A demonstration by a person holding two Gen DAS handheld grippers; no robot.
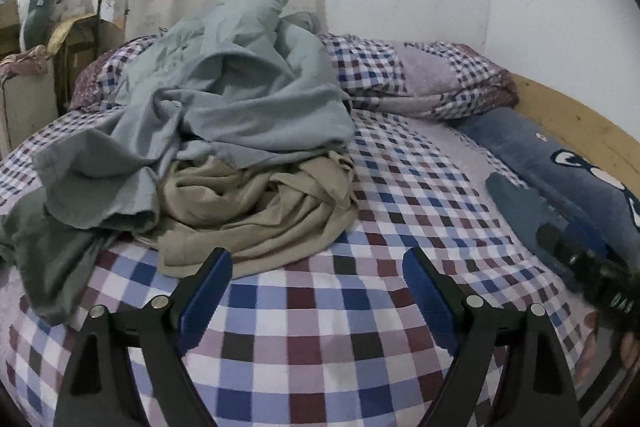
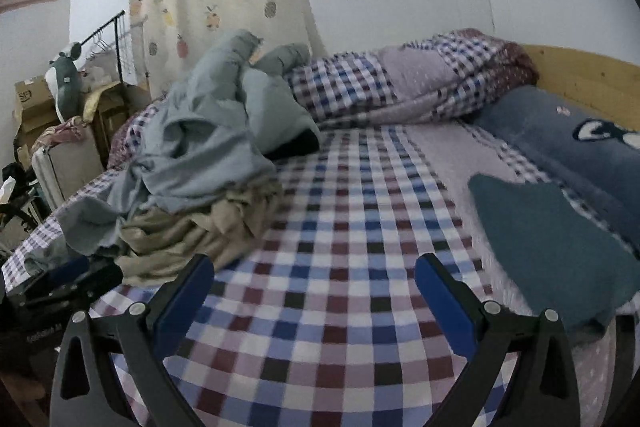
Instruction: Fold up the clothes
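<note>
- Left tongs (image 1: pixel 316 261): released, empty, above the checked bedsheet (image 1: pixel 320 339).
- Right tongs (image 2: pixel 314 269): released, empty.
- Grey garments (image 1: pixel 240 99) heaped over a beige garment (image 1: pixel 256 211) on the bed.

Bed with a checked sheet, stuff dumped all over it

The bed (image 1: pixel 320 347) carries a heap of grey-blue clothes (image 1: pixel 240 99) over a beige garment (image 1: pixel 256 211). Behind the heap lies a rolled checked quilt (image 1: pixel 420 83); right of it, a folded teal cloth (image 2: pixel 552 247) beside a blue plush pillow (image 2: pixel 560 131).
</note>
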